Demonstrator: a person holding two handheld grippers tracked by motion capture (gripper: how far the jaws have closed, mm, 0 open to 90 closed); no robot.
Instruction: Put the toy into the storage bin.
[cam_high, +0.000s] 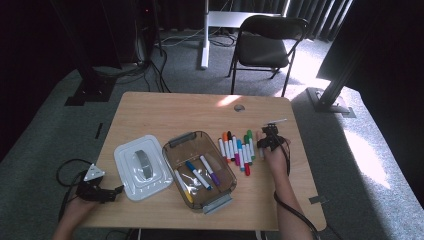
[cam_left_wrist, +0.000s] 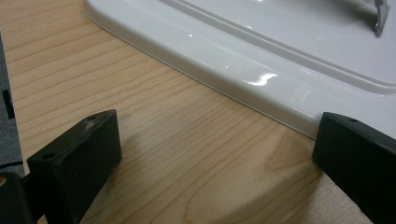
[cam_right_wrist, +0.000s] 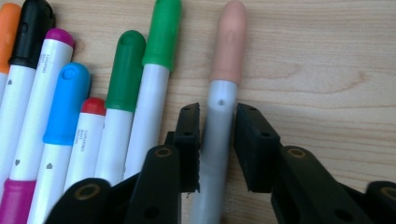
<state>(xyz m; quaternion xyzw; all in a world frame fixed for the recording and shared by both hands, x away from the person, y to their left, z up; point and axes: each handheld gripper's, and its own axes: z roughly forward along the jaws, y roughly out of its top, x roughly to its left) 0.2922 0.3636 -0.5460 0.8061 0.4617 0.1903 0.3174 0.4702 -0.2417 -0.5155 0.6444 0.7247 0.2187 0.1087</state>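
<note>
While our right tool (cam_right_wrist: 217, 144) sits low over the tabletop (cam_high: 165, 112), its jaws stand narrow on either side of the peach-capped marker (cam_right_wrist: 219, 116), close against its grey barrel, and we cannot tell whether the pads press on it yet. That marker lies flat at the right end of the row of markers (cam_high: 237, 147), just beside the two green-capped ones (cam_right_wrist: 140, 79). Left of those we see a red (cam_right_wrist: 88, 135), a blue (cam_right_wrist: 63, 112), a purple (cam_right_wrist: 39, 93), a black (cam_right_wrist: 28, 32) and an orange one (cam_right_wrist: 7, 28), packed side by side and touching. Near the row stands an open brown box (cam_high: 172, 147) with a few markers inside. Its white lid (cam_left_wrist: 280, 60) lies beside it, handle up. Our left tool (cam_left_wrist: 217, 154) rests at the near left of the tabletop, jaws wide with bare wood between them, pointed at the lid's rim.
</note>
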